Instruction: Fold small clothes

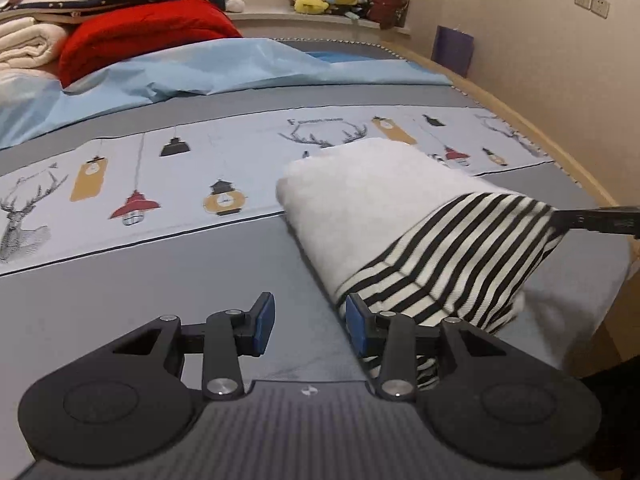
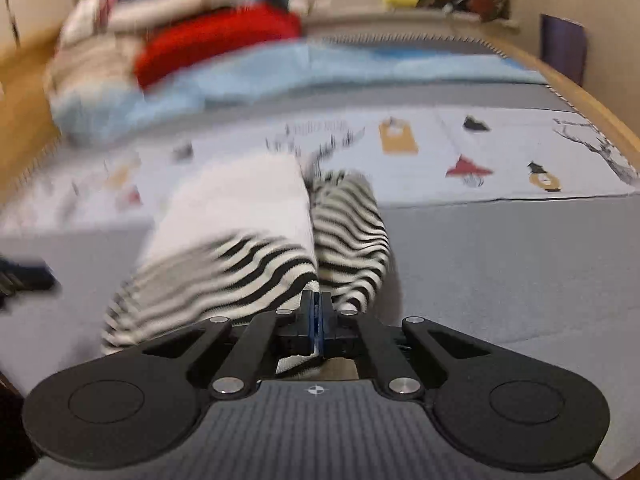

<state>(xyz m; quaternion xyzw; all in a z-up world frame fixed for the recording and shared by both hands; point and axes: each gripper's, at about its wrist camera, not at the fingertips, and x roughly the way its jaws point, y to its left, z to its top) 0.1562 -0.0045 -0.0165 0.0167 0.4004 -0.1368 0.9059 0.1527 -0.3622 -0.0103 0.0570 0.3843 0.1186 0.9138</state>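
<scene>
The left gripper (image 1: 310,322) hung low over the grey bedspread (image 1: 140,280), blue pads spread apart with nothing between them. Its right pad sat just beside the striped edge of the white garment (image 1: 372,200). The right gripper (image 1: 592,220) reached in from the right edge, touching the striped fabric's far corner.
</scene>
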